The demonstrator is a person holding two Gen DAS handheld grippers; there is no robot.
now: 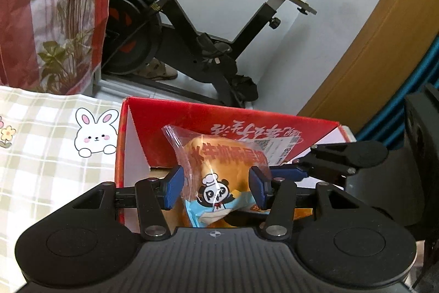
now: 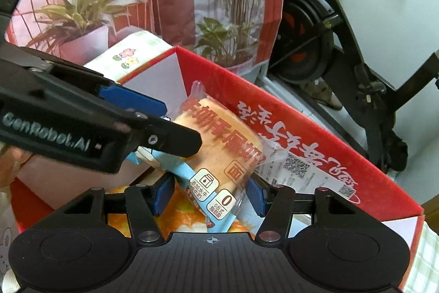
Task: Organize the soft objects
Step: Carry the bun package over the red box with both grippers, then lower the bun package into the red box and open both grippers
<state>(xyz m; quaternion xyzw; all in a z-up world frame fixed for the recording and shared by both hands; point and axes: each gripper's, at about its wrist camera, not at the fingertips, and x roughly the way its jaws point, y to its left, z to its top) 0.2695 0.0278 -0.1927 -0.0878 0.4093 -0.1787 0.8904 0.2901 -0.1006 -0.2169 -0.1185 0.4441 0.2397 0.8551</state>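
1. Both pairs of jaws grip the same bread packet (image 1: 219, 177) – the left gripper (image 1: 216, 187) has its blue pads pressed on the two sides of the packet at lower centre of its view, and the right gripper (image 2: 211, 192) clamps the packet's lower end (image 2: 216, 183) the same way.
2. In the right wrist view the left gripper (image 2: 153, 111) reaches in from the left edge and meets the packet at its upper left side, above the right gripper's hold.
3. In the left wrist view the right gripper (image 1: 301, 169) comes in from the right edge, its blue tip just beside the packet.
4. The packet hangs over the open red box (image 2: 329, 125), above orange wrappers (image 2: 181, 210) lying on the floor of the box.
5. Its long axis runs from the sealed end at upper centre of the right view down toward the lower centre – tilted, not flat.
6. Judgement: the packet lies straight ahead of and between both jaws, so the coming move likely turns on lowering it along that tilt into the box; neither hand is clearly nearer.
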